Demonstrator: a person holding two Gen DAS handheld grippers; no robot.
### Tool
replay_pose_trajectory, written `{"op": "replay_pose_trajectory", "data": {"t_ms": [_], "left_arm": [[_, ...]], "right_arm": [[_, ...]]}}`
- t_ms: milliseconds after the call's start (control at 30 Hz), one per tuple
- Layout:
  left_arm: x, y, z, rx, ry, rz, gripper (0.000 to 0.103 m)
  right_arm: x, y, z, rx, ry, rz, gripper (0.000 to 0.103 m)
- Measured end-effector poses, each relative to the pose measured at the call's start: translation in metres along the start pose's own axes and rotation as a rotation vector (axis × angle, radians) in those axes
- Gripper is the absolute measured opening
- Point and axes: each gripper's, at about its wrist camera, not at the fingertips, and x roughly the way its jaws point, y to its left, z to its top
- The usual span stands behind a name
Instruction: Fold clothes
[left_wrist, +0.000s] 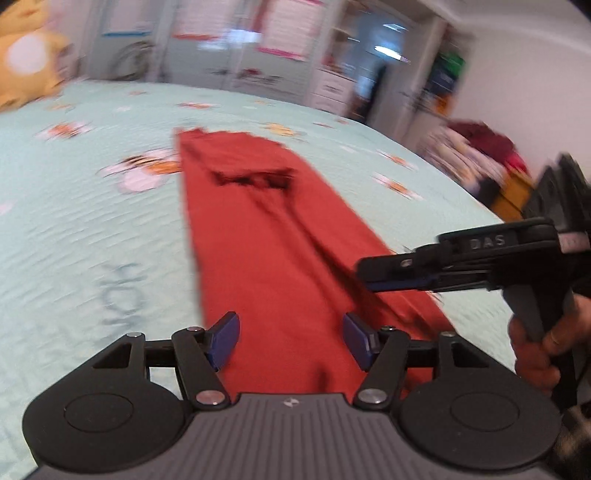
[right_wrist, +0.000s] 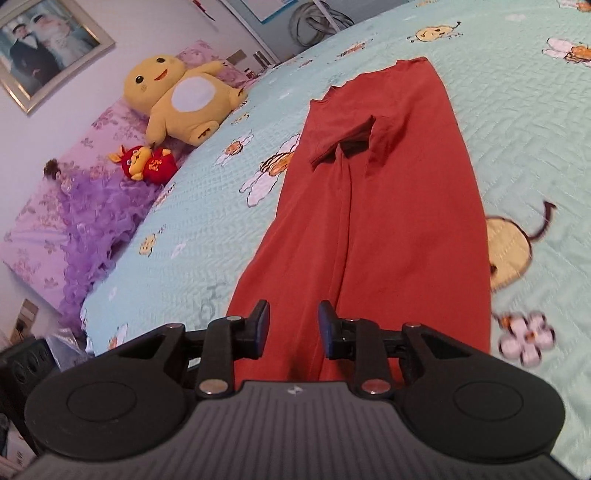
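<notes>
The left hand-held gripper (left_wrist: 291, 341) points forward and downward, its blue-padded fingers (left_wrist: 225, 338) spread well apart with nothing pinched between them. Over on the right of the left wrist view, the right hand-held gripper (left_wrist: 364, 275) reaches in sideways toward the left, seen edge-on, with a bare hand (left_wrist: 535, 350) wrapped around its grip at the near right edge. From its own camera, that right hand-held gripper (right_wrist: 293, 325) also tilts downward, its fingers (right_wrist: 260, 323) set closer together than the left pair, a clear gap showing and the pads pressing on nothing.
</notes>
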Motion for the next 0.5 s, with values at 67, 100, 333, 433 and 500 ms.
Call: {"op": "replay_pose_trajectory", "data": {"t_ms": [67,100,333,433,500], "left_arm": [[-0.003,-0.01,-0.002,0.058,0.009,-0.003,0.056],[-0.007,-0.011,-0.003,0.065,0.02,-0.018,0.05],[-0.046,-0.049,-0.026,0.251,0.029,-0.075,0.058],[-0.043,-0.075,-0.041,0.395,0.051,-0.061,0.061],[-0.04,-0.088,-0.051,0.483,0.057,-0.031,0.062]], "right_arm": [[-0.011,0.002,-0.015,0.005,0.019,0.022,0.029],[-0.014,0.002,-0.022,0.021,0.043,0.033,0.029],[-0.044,0.0,-0.053,0.118,0.125,0.085,0.029],[-0.043,0.002,-0.062,0.124,0.155,0.066,0.029],[-0.04,0.005,-0.064,0.116,0.161,0.059,0.029]]}}
